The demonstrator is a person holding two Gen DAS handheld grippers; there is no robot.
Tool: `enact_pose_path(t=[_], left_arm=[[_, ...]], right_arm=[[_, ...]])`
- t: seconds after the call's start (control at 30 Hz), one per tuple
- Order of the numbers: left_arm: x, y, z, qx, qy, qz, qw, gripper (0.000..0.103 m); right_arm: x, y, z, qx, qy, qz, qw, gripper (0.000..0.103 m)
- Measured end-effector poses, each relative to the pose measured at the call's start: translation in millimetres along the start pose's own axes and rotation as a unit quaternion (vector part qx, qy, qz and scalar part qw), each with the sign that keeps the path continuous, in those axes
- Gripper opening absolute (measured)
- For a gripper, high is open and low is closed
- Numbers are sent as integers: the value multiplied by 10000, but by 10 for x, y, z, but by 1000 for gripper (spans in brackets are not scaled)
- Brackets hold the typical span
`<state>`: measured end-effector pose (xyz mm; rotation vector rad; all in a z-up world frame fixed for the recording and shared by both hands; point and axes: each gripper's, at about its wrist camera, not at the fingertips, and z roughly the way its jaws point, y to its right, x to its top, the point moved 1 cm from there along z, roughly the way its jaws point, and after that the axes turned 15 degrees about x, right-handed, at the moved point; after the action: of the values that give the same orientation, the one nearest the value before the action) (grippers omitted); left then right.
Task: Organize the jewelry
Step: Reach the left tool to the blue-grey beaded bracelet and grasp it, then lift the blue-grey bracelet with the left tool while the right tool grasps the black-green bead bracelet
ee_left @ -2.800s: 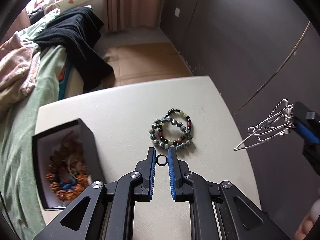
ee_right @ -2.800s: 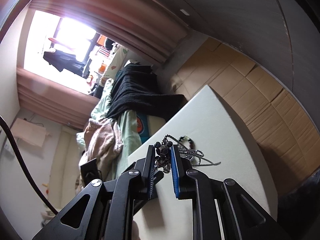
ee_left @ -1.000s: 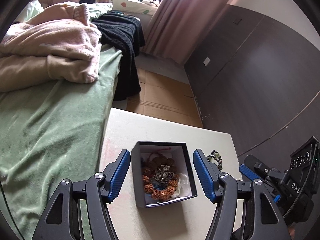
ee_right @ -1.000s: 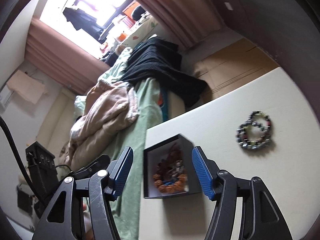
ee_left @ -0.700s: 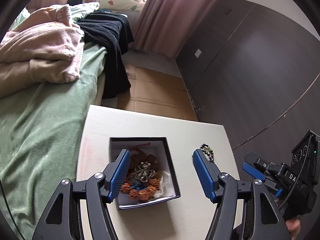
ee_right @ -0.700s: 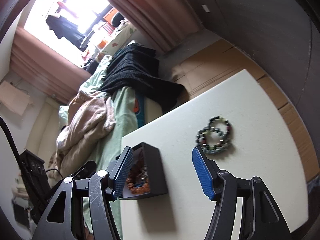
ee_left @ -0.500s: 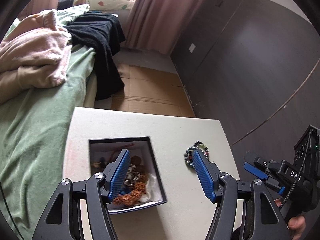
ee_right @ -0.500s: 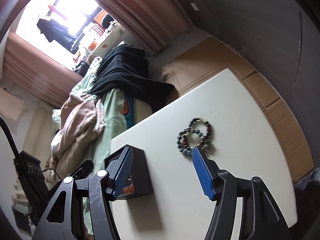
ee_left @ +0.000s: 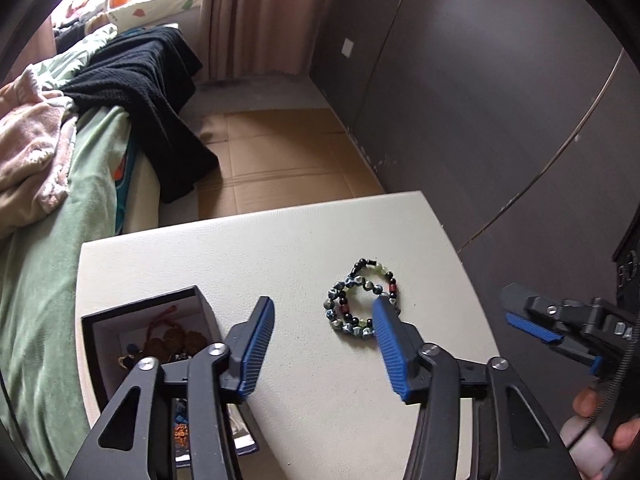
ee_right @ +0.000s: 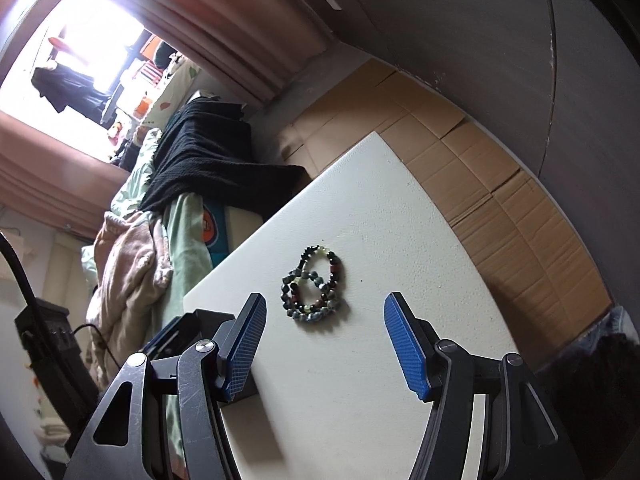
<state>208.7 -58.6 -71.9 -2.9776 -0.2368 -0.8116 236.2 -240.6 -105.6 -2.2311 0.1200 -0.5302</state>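
Bracelets (ee_left: 362, 300) of mixed beads lie coiled together toward the desk's (ee_left: 320, 240) far right corner — the black jewelry box (ee_left: 152, 332) sits open at its left edge. Left tongs (ee_left: 322, 334) and right tongs (ee_right: 324, 328) both gape wide, holding nothing.

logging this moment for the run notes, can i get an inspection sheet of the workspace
surface: white table, mostly bare
job's things: bead bracelets lying looped on the table; black box at its left edge, with jewelry inside
clutter: nothing seen
grippers: left gripper open above the table, empty; right gripper open, empty, facing the bracelets
cables: black cable at left of the right view
surroundings: bed with black garment, curtain, cardboard on the floor
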Motion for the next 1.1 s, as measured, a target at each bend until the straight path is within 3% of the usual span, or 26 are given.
enact_pose_path(t=[0.2, 0.3, 0.73, 0.87, 0.9, 0.93, 1.1], left_arm=[[54, 147, 270, 213, -370, 173, 9989, 39], [53, 207, 442, 335, -594, 222, 9974, 28], [-36, 385, 875, 702, -924, 310, 9928, 19], [-13, 504, 883, 984, -805, 499, 9906, 19], [-7, 512, 887, 980, -814, 522, 9905, 18], [-9, 505, 887, 932, -827, 510, 9909, 10], [-134, 350, 741, 525, -772, 271, 9953, 9]], right_arm=[[41, 61, -33, 93, 19, 137, 9999, 62], [50, 103, -26, 47, 6, 225, 9997, 62], [98, 193, -46, 103, 25, 475, 9988, 62], [105, 202, -15, 77, -1, 490, 9988, 62], [103, 197, -4, 72, -12, 488, 9988, 62], [102, 190, 11, 71, -26, 484, 9988, 62], [78, 150, 102, 31, -139, 401, 9991, 62]])
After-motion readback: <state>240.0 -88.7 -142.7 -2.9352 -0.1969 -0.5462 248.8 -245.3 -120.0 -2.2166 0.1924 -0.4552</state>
